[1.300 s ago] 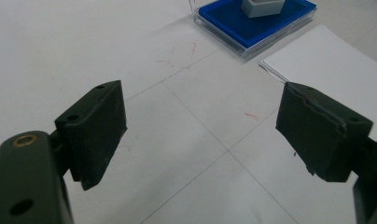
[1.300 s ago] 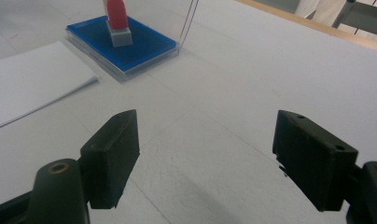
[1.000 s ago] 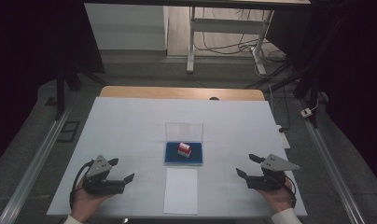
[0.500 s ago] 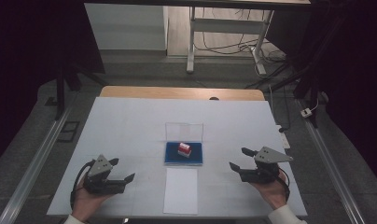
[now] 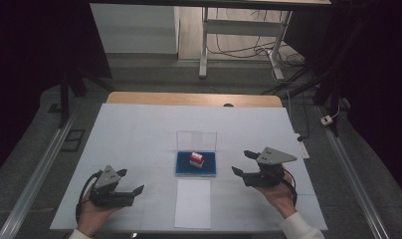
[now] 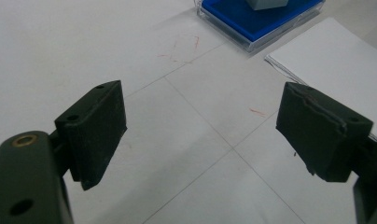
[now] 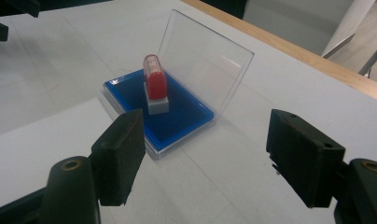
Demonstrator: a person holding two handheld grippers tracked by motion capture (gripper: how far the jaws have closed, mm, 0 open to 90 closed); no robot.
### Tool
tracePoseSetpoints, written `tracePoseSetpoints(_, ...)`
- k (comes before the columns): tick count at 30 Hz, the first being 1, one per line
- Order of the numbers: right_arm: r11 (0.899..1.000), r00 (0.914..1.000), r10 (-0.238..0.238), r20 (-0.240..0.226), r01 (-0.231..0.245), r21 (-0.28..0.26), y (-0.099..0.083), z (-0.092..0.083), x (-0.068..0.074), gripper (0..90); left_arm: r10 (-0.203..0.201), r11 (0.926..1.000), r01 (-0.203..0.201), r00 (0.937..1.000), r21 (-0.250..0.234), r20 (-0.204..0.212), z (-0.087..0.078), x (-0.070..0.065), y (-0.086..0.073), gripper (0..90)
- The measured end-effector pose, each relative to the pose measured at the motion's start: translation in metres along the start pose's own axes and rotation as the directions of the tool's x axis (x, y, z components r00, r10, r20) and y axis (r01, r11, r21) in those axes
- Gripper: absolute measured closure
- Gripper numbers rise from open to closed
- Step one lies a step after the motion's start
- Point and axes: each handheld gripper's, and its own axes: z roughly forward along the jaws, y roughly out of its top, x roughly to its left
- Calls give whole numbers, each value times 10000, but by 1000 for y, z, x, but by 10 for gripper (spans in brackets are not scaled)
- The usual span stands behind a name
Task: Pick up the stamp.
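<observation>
— What is at the left side of the table?
— The left gripper (image 5: 125, 181), low over the white table (image 5: 139, 134), its jaws wide apart with nothing between them.
— And in the middle?
— A blue ink pad (image 5: 196, 164) in a clear case with the lid (image 5: 196, 140) standing open. A red stamp (image 5: 196, 159) stands on the pad. A white sheet of paper (image 5: 192, 203) lies just in front.
— And at the right?
— The right gripper (image 5: 244, 163), near the pad, also wide and empty.
</observation>
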Motion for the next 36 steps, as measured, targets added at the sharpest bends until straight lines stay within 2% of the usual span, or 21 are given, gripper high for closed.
tracePoseSetpoints(7,10000,9993,7,-363,-4,80,8,14,4,278,33,10000,-33,10000,5,-10,0,0,0,161)
tracePoseSetpoints(22,9997,9970,-130,-763,146,204,22,36,11,279,39,10000,-39,10000,27,14,0,0,-1,160)
tracePoseSetpoints(36,9973,9910,-248,-1318,336,648,30,66,19,280,84,9999,-85,10000,149,41,2,0,-2,161)
